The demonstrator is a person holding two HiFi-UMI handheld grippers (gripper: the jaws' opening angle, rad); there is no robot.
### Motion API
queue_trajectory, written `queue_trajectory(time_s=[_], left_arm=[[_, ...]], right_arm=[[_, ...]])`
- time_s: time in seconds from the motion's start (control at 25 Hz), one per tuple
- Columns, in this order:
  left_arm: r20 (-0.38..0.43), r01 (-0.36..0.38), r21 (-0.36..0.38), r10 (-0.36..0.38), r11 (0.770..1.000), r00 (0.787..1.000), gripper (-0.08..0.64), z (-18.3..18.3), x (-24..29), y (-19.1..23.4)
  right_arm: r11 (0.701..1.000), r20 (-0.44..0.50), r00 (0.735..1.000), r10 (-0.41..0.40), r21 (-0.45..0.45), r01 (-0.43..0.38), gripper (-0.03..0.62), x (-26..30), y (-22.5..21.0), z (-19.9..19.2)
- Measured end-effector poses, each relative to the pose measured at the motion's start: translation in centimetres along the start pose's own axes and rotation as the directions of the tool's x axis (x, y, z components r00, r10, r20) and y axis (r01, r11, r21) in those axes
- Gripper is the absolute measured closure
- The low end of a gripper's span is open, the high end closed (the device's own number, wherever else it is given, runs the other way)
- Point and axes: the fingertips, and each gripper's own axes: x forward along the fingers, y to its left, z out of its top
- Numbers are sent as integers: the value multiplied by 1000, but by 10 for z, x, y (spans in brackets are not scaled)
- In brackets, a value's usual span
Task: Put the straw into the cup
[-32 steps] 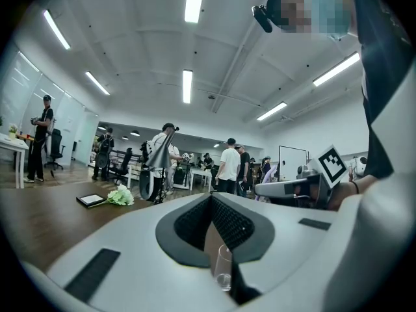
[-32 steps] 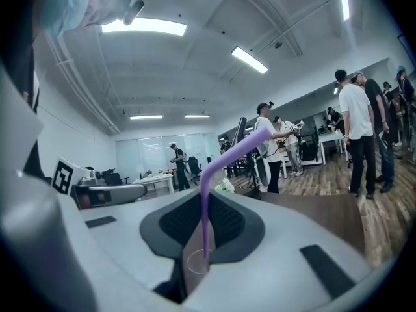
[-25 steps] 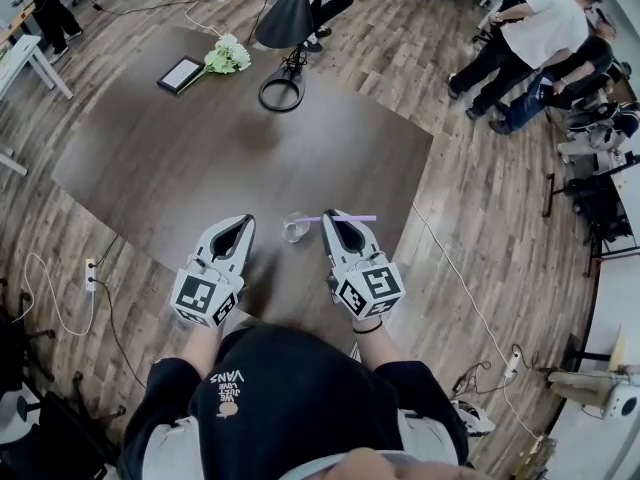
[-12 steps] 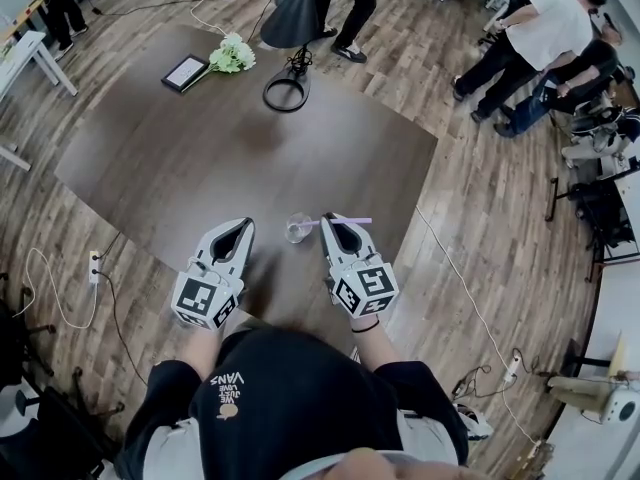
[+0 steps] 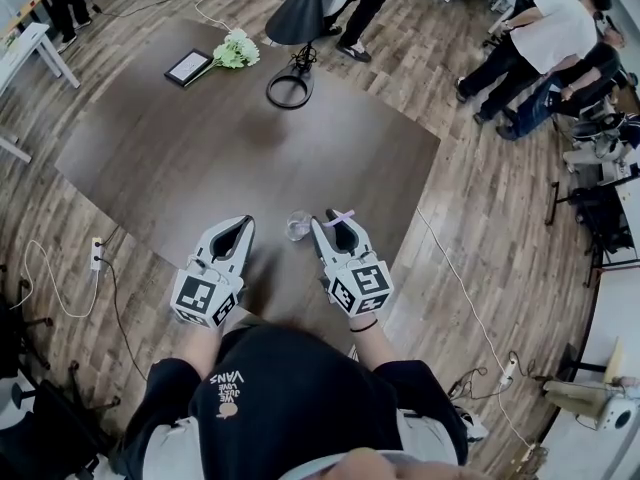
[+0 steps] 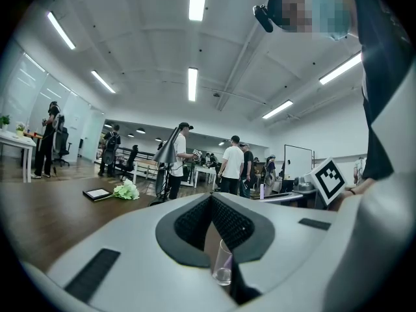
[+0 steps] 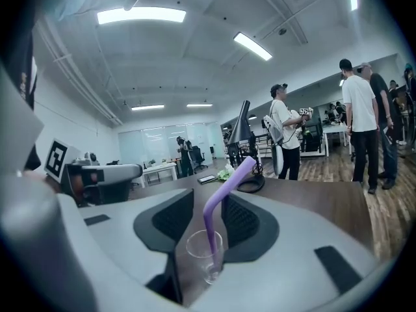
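A clear plastic cup (image 5: 297,226) stands on the dark table (image 5: 200,158), close to its near edge. In the right gripper view a purple straw (image 7: 220,207) stands in the cup (image 7: 205,257) and leans up to the right. My right gripper (image 5: 335,220) is just right of the cup. Its jaws are opening, and the straw rises between them with no pad pressing on it. My left gripper (image 5: 243,224) hangs level to the left of the cup, its tips together and nothing in it. The cup (image 6: 222,262) shows through the gap behind those tips.
At the table's far end lie a bunch of white-green flowers (image 5: 234,50), a framed tablet (image 5: 187,68) and a black lamp (image 5: 288,89) with a ring base. Several people stand on the wood floor behind and at the right. Cables and a power strip (image 5: 97,253) lie at the left.
The right gripper sank a little and its jaws spread. The straw, held level across its tips before, now stands in the cup. The left gripper stayed still.
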Motion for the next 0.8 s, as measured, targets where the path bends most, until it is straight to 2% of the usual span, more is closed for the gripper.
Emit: queue_trajectory(time_s=[0.8], left_arm=[[19,8,7,-8,1000,1000,552,7,-9,-5]], right_arm=[[1000,48,999,-6,-6,6,460,-12,7,20]])
